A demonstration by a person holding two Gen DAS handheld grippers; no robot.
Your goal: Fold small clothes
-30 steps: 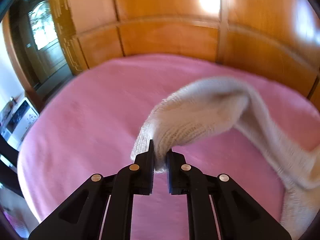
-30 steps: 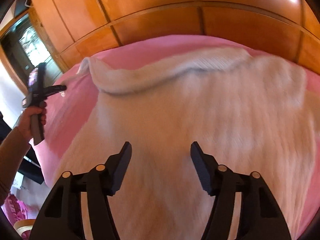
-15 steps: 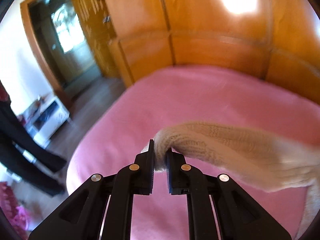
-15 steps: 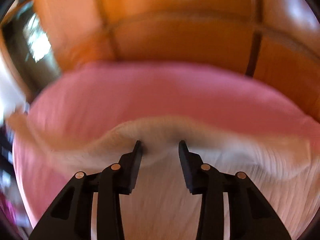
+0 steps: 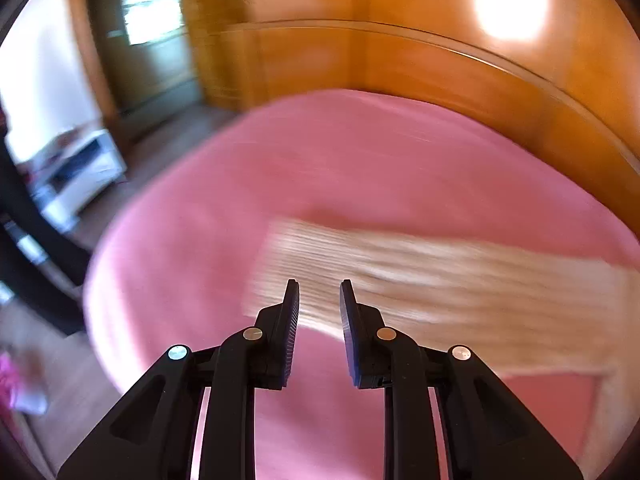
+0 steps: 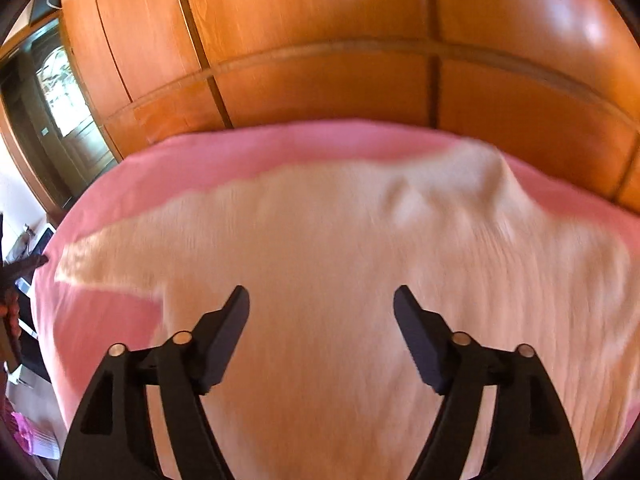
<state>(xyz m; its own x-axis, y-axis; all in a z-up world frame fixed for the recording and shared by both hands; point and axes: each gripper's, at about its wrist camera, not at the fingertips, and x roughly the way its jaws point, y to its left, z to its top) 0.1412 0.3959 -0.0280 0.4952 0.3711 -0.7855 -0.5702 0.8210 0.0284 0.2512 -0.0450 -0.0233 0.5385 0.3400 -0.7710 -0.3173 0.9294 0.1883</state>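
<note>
the cream knitted sweater point(image 6: 340, 272) lies spread on the pink bed cover point(image 6: 208, 160), and it takes most of the right wrist view; its body runs from the near edge up toward the far side of the bed, and one sleeve point(image 6: 108, 260) reaches out to the left, flat on the cover; at the upper right the knit makes a small raised fold near the wooden wall panels point(image 6: 320, 80); the picture is blurred, so the stitches are not clear.

the right gripper point(image 6: 322, 300) hangs above the middle of the sweater; its jaws are opening and stand wide apart; nothing is between them, the knit is only seen below and behind them.

in the left wrist view the same sleeve point(image 5: 420, 276) lies as a long pale band across the pink bed cover point(image 5: 360, 160), with its cuff end to the left, just beyond the fingertips; the left gripper point(image 5: 319, 298) is over this end; its jaws are opening, with a narrow gap between the two pads; the sleeve shows through the gap but the pads do not press on it, so it is not held.

to the left of the bed there is a wooden floor with a low white cabinet point(image 5: 76, 172), and behind it a dark doorway point(image 5: 148, 40); these are much blurred.
</note>
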